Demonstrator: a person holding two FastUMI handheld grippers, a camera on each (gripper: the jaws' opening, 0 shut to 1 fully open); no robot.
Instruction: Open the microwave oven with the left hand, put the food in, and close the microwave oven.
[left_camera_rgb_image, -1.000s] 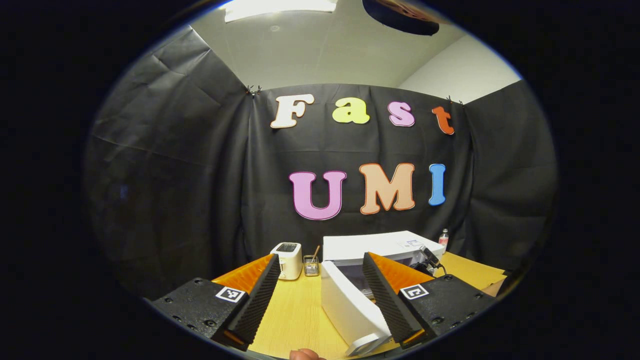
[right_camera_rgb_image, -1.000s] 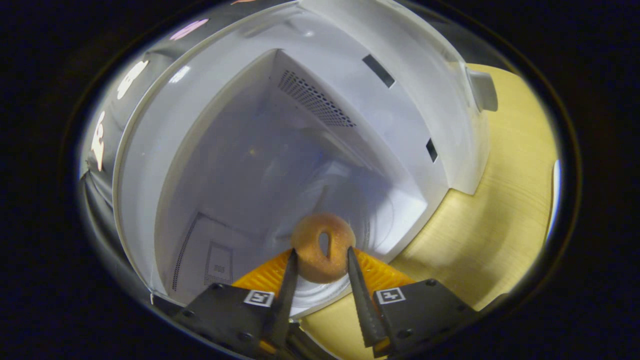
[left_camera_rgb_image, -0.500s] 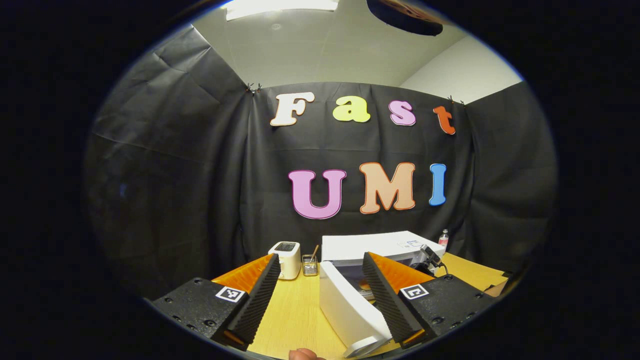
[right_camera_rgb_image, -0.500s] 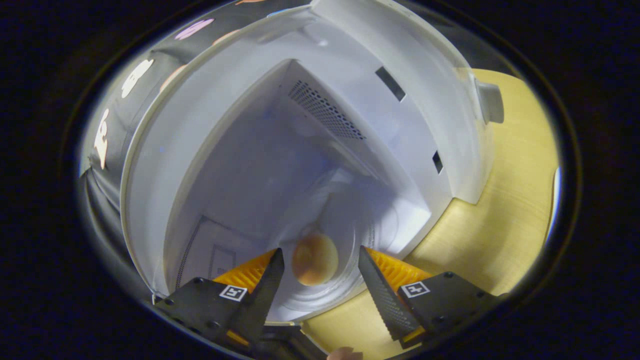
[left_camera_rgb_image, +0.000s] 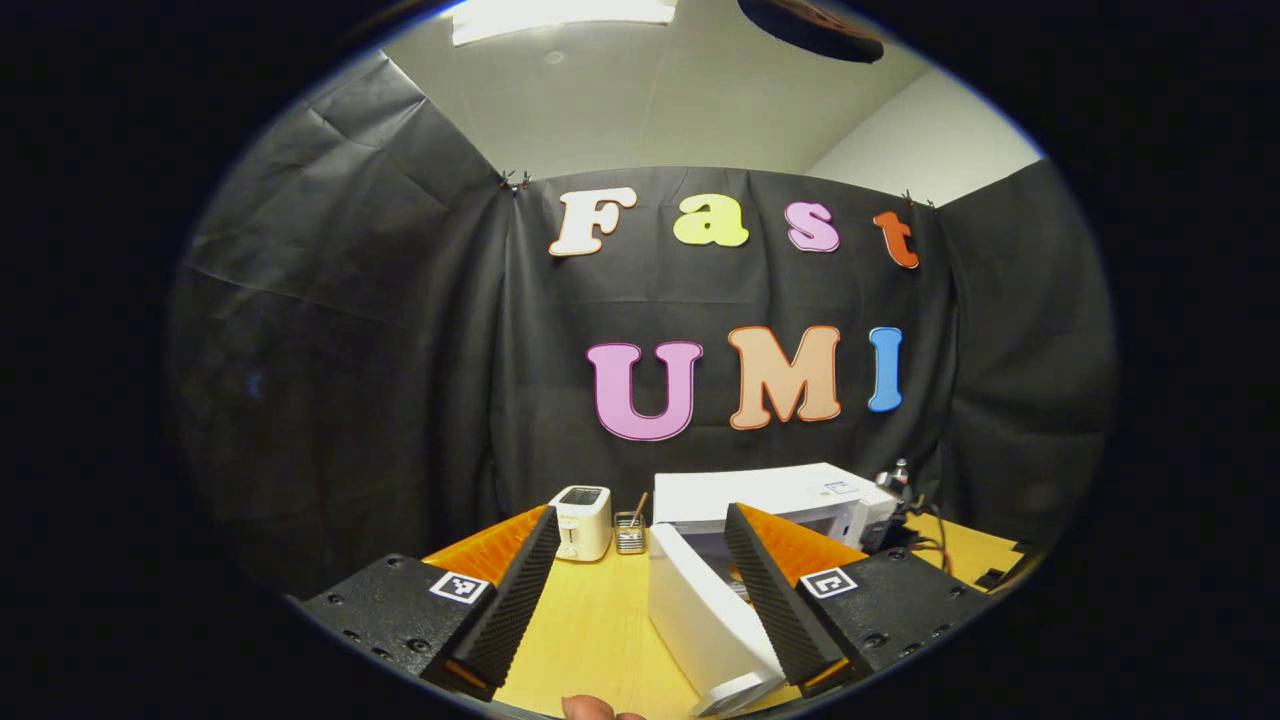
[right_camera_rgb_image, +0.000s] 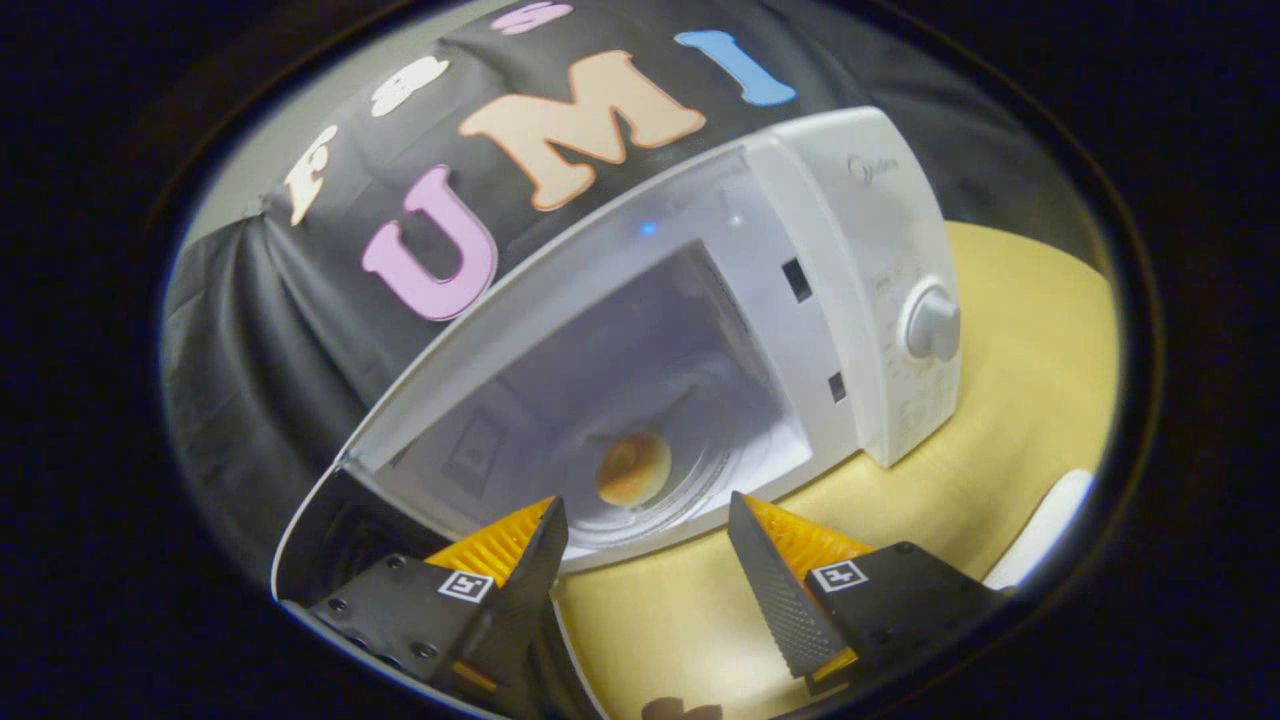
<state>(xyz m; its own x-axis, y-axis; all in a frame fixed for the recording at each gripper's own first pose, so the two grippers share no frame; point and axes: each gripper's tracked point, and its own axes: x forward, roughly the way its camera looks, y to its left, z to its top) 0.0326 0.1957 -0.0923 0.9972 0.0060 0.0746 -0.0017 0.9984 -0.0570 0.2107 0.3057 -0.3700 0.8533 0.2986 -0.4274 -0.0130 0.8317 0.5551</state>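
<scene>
Door (left_camera_rgb_image: 705, 620) — white, swung open toward me, its free edge nearest my left gripper (left_camera_rgb_image: 640, 585) and overlapped in the left gripper view by that gripper's right finger; whether they touched, I could not tell. Long axis of the door ran from the microwave oven (left_camera_rgb_image: 765, 492) outward toward the camera, hinge end far, free edge close. Left gripper: fingers spread wide, nothing between them. Right gripper (right_camera_rgb_image: 645, 555): fingers likewise wide apart and empty, standing in front of the oven mouth over the wooden table (right_camera_rgb_image: 1030, 370). Food (right_camera_rgb_image: 632, 468) — a round, browned bun-like piece — lay inside the cavity on the turntable, beyond the right fingertips and apart from them. I judged the placing done and the closing left; the left gripper was the nearer to the door, and the push would need to go across its broad face toward the oven front. Toaster (left_camera_rgb_image: 582, 520) stood to the left of the oven, well apart from the door's swing.
</scene>
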